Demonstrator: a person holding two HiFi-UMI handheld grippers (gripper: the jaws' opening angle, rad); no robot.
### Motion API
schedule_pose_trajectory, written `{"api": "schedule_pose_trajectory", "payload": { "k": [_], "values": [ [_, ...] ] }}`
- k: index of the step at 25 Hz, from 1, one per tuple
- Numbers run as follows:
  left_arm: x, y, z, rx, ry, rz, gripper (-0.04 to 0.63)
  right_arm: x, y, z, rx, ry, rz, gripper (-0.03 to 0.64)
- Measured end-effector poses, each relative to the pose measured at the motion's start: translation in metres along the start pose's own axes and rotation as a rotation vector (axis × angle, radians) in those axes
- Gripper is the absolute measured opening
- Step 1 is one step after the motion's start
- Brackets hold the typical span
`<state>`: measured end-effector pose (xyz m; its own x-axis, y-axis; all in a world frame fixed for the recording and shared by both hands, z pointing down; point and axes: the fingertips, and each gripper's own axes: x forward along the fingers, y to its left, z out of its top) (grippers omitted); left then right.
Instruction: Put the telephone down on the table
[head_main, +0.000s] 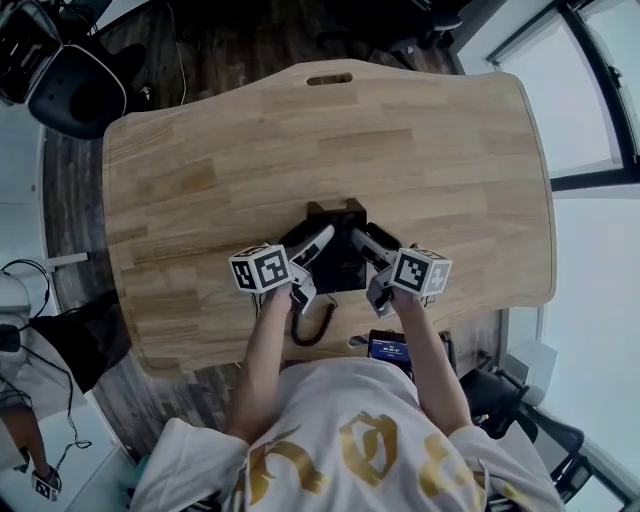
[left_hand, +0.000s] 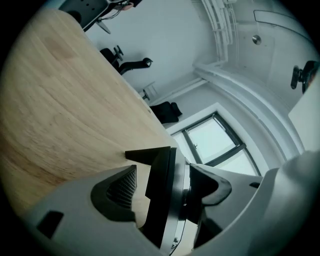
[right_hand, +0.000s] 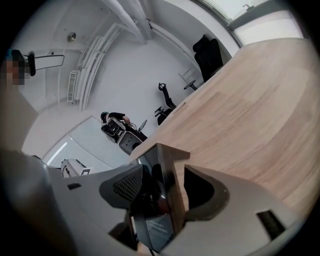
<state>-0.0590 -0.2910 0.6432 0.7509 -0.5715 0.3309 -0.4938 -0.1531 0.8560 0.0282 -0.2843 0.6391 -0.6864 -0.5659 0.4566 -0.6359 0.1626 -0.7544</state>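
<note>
The left gripper (left_hand: 162, 190) we read as wide open. The left side of the telephone (head_main: 335, 262) stands between its jaws, but the ribbed pad (left_hand: 125, 186) is clear of it, with a strip of wood showing in the gap. The opposite jaw lies close to the telephone's silver rim; we cannot tell whether it touches. The right gripper (right_hand: 165, 192) we read as closed on the telephone's right side. Its ribbed pad (right_hand: 127, 186) meets the glossy black face and the other jaw meets the edge, with no gap visible.

The telephone is black and lies low at the near middle of the table (head_main: 220, 170), with a short stand projecting from its far end. No view confirms that its base bears fully on the wood.

Working outward from the telephone:

- A coiled cord (head_main: 315, 325) trails from its near left corner toward the person.
- The left cube (head_main: 260, 268) sits just beside its left near corner, and the right cube (head_main: 421, 272) just beside its right near corner. A forearm runs back from each.
- A small lit screen (head_main: 388, 348) shows nearer than the telephone, at the person's chest, above a white shirt (head_main: 350, 450) with gold print.
- A slot (head_main: 330, 78) is cut in the table edge straight beyond the telephone.
- A dark chair (head_main: 80, 90) stands well apart from it, far to the left.
- A window (head_main: 600, 100) runs far to its right.
</note>
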Motion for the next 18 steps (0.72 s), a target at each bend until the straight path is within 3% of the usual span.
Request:
{"api": "schedule_pose_trajectory", "payload": {
  "k": [4,13,16,17,18],
  "values": [
    [-0.011,0.001,0.008,-0.04,-0.077,-0.004,0.301,-0.009,0.004,0.0,-0.007,-0.019,-0.004,0.238],
    [-0.036,-0.021,0.023,0.046,-0.151,-0.006,0.285,-0.029,0.02,0.005,-0.054,-0.084,-0.007,0.238],
    [-0.047,-0.029,0.029,0.102,-0.185,0.015,0.145,-0.034,0.029,0.003,-0.084,-0.081,-0.003,0.231],
    [-0.05,-0.033,0.03,0.111,-0.195,0.016,0.06,-0.036,0.031,0.002,-0.1,-0.081,-0.006,0.203],
    [-0.051,-0.037,0.029,0.12,-0.199,0.013,0.028,-0.039,0.032,0.001,-0.118,-0.085,-0.015,0.161]
  ]
}}
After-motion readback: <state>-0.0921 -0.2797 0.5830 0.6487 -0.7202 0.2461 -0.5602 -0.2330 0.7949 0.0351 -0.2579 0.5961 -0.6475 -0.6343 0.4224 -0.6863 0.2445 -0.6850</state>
